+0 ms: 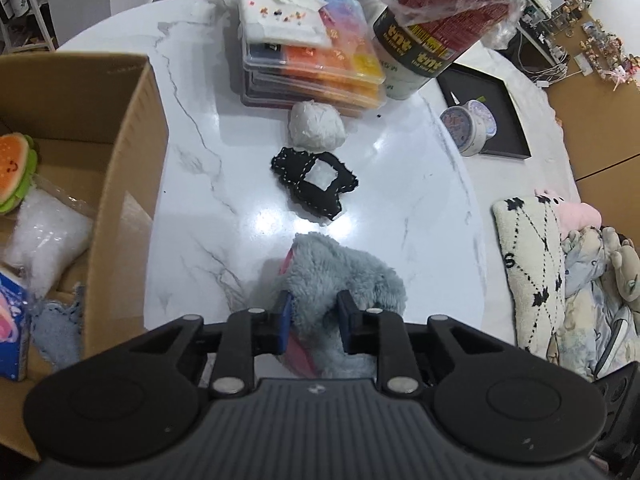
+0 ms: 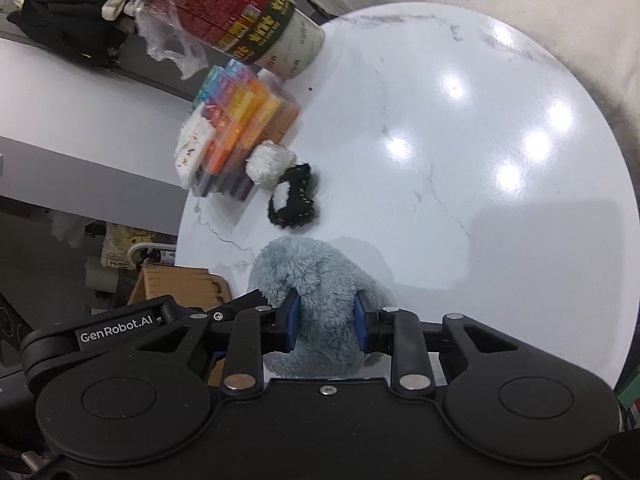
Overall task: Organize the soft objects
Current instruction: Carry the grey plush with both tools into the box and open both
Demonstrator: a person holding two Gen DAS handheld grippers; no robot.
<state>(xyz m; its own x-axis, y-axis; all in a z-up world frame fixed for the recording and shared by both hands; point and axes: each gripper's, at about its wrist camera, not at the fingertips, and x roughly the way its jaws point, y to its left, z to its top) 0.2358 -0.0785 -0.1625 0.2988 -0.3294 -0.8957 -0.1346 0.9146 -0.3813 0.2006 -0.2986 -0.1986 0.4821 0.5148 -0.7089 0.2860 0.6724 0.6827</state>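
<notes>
A fluffy grey-blue plush cloth [image 1: 336, 268] with a pink strip lies at the near edge of the white marble table [image 1: 420, 200]. My left gripper [image 1: 316, 314] is shut on its near part, and the pile bulges between the pads. In the right wrist view the same plush cloth [image 2: 308, 268] is pinched by my right gripper [image 2: 326, 316], its blue pads sunk into the fur. Beyond it lie a black felt piece [image 1: 314, 184] with white stitching and a white fluffy ball [image 1: 317, 124]. An open cardboard box [image 1: 132, 184] stands at the left with a burger-shaped plush [image 1: 14, 168] and a bag of white stuffing [image 1: 44, 236] inside.
Stacked clear bead boxes [image 1: 312, 52] and a tall tub [image 1: 436, 36] wrapped in plastic stand at the back of the table. A small round tin [image 1: 468, 128] sits on a black tray [image 1: 504, 120]. A heap of soft fabrics [image 1: 532, 272] lies off the table's right edge.
</notes>
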